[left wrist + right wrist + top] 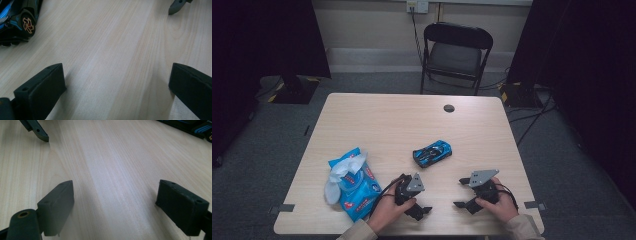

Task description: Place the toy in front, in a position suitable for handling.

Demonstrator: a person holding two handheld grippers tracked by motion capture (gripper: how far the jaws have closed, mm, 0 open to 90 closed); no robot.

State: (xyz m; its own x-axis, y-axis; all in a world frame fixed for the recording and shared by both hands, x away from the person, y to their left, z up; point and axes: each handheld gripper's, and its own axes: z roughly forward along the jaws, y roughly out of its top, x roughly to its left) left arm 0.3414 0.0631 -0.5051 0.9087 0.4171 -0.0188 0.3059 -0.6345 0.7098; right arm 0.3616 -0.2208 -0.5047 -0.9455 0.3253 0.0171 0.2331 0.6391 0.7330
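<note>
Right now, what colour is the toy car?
Blue and black toy car; clearest in the high view.

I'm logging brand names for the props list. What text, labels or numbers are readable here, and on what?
None can be read.
Wet-wipes pack: red and white print on its blue wrapper, too blurred to read.
Toy car: blue stripes and an orange wheel pattern, no legible lettering.

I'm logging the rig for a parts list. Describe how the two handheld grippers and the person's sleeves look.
Both grippers, left gripper and right gripper, are black with two blocky black fingers bearing small round holes. Each carries a grey three-cornered plate on top, and a black cable trails from the left one. The sleeves are beige.
</note>
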